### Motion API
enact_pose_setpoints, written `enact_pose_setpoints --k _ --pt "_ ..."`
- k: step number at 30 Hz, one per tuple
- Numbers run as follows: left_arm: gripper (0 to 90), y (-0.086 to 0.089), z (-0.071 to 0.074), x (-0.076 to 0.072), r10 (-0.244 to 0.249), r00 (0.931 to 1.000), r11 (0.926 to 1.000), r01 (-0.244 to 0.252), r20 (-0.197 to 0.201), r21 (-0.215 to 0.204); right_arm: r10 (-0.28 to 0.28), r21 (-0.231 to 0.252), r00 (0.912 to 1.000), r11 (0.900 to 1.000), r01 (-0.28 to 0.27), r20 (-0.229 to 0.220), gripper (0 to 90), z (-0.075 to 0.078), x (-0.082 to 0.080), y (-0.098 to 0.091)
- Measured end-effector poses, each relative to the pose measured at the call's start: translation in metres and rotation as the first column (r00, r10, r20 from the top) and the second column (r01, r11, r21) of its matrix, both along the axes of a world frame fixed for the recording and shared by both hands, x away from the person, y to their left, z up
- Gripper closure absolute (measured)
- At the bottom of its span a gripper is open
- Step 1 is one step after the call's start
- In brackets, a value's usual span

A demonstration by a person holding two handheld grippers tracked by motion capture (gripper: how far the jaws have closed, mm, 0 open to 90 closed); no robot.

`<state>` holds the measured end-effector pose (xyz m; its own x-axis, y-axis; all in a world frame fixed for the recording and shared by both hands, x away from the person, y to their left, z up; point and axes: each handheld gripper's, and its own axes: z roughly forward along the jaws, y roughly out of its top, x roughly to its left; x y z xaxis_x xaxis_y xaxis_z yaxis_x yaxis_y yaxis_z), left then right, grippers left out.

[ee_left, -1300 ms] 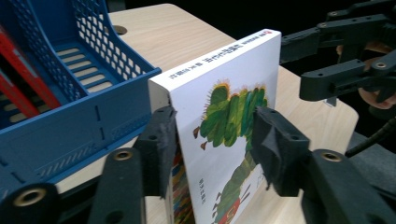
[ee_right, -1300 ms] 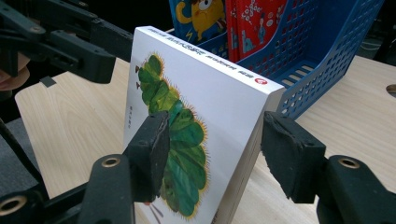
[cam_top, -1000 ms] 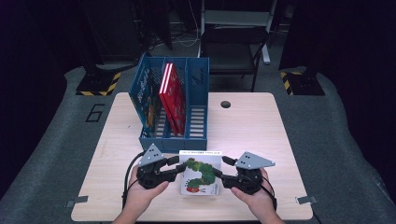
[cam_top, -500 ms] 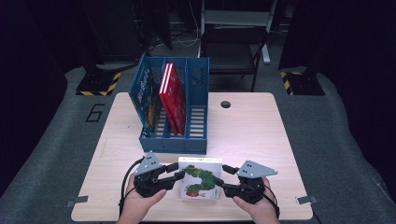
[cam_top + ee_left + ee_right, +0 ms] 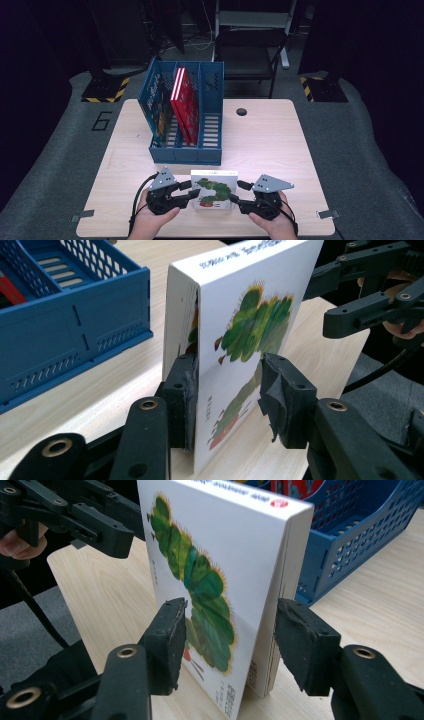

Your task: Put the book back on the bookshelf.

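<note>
Two handheld black grippers flank a thick white board book with a green caterpillar on its cover [image 5: 214,189], near the front edge of the pale wooden table [image 5: 280,145].

Left gripper [image 5: 227,385] has one pad against the book's back and the other just off the cover; its jaws have just been opening, with the book between them. Right gripper [image 5: 227,640] stands part open around the book's other edge, both pads clear of it. The book stands tilted on its lower edge, just in front of the blue plastic file rack [image 5: 207,150], which holds upright red books [image 5: 184,102].
</note>
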<state>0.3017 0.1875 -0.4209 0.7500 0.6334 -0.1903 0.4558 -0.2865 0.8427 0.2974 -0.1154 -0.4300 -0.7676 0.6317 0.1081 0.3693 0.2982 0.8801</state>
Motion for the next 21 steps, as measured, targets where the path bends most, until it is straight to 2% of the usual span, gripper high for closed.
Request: enact_pose_setpoints --k 6,13,15,21 --pt "58.6 -0.001 -0.004 0.001 -0.003 1.0 0.9999 0.003 -0.005 0.015 0.005 -0.001 0.9997 1.0 -0.005 -0.025 45.7 -0.008 0.003 0.0" --pt "58.6 -0.003 -0.013 0.004 -0.019 0.999 0.9991 0.02 -0.04 0.037 0.015 -0.004 0.9983 0.9999 -0.015 -0.057 45.7 -0.014 0.006 -0.001" --pt "59.8 -0.004 -0.014 0.004 -0.013 0.9992 0.9993 0.014 -0.038 0.035 0.017 -0.004 0.9979 0.9998 -0.018 -0.063 45.6 -0.015 0.007 -0.001" --pt "66.9 -0.005 -0.017 0.004 -0.036 0.9978 0.998 0.039 -0.056 0.05 0.025 -0.017 0.9966 0.9995 -0.026 -0.079 45.8 -0.019 0.007 -0.001"
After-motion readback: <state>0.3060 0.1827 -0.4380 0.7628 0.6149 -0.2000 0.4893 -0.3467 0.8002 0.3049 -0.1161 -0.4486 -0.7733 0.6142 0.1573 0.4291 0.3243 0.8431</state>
